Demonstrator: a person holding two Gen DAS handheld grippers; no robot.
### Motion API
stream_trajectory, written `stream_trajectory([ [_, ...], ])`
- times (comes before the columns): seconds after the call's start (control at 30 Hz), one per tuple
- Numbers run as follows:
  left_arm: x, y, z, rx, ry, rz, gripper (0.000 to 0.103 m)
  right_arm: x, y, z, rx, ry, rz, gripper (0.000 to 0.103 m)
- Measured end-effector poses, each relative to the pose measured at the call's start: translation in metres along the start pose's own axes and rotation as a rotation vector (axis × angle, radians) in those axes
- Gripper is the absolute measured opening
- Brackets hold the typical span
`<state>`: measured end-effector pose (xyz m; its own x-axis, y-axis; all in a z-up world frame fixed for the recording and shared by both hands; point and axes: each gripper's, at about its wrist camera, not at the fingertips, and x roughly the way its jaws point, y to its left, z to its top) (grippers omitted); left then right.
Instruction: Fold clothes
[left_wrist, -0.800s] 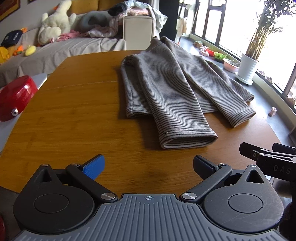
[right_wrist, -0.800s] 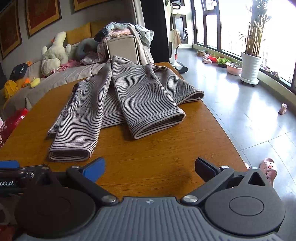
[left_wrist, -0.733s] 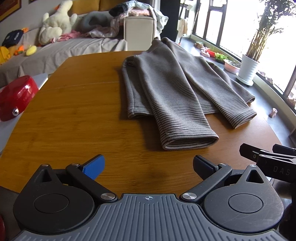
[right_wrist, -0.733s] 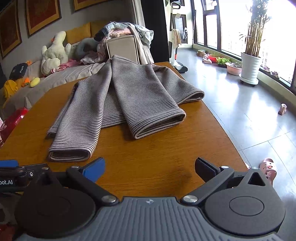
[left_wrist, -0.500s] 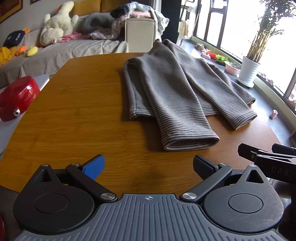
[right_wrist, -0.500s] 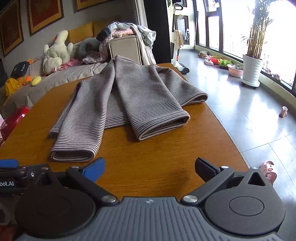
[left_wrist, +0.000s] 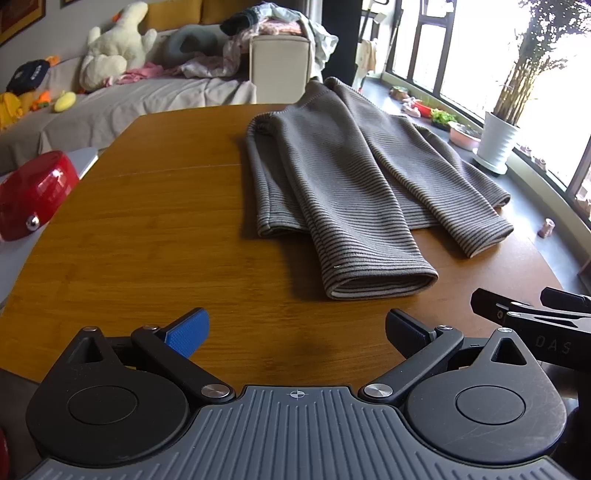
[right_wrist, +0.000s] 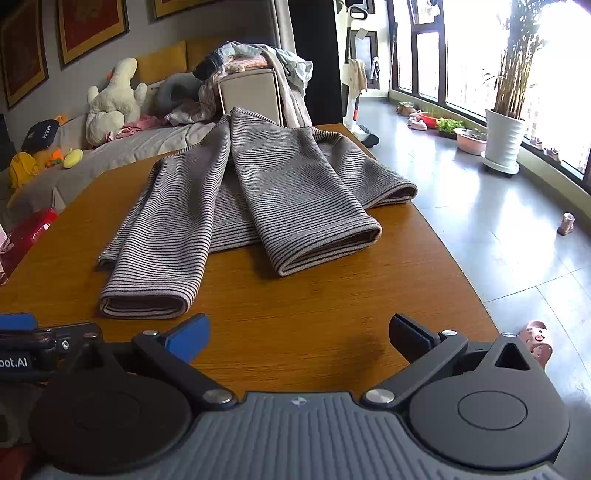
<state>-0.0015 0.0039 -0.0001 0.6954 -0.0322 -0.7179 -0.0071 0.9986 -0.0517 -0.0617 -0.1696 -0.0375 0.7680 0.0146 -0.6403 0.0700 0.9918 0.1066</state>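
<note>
A grey striped sweater lies on the round wooden table, both sleeves folded in over the body and pointing toward me. My left gripper hovers open over bare wood near the front edge, short of the nearer sleeve cuff. My right gripper is open too, over the table's near edge, with the two cuffs ahead of it. Neither holds anything. Each gripper's side shows at the edge of the other's view.
A red glossy object rests on a white surface left of the table. Behind stand a sofa with plush toys and a clothes pile on a beige chair. A potted plant and a slipper are on the floor at right.
Both grippers have edged toward the sweater, which sits slightly larger and lower in each view. Their jaws stay wide and the sweater has not shifted.
</note>
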Motion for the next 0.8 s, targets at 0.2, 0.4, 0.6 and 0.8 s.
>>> stream_trajectory([
  [0.2,-0.0014,0.0005,0.0007,-0.002,-0.003,0.0,0.103,0.0011,-0.0007,0.0001,0.006,0.005,-0.003,0.103],
  [0.4,-0.0013,0.0004,0.0014,-0.005,-0.004,-0.001,0.103,0.0015,0.0003,-0.0003,0.005,0.009,0.0,0.103],
  [0.6,-0.0005,-0.0002,0.0014,-0.008,-0.007,-0.001,0.103,0.0006,0.0009,-0.0005,0.005,0.013,-0.003,0.103],
  [0.8,-0.0004,-0.0006,0.0016,-0.008,-0.008,-0.002,0.103,-0.0003,0.0021,-0.0005,0.001,0.014,-0.001,0.103],
])
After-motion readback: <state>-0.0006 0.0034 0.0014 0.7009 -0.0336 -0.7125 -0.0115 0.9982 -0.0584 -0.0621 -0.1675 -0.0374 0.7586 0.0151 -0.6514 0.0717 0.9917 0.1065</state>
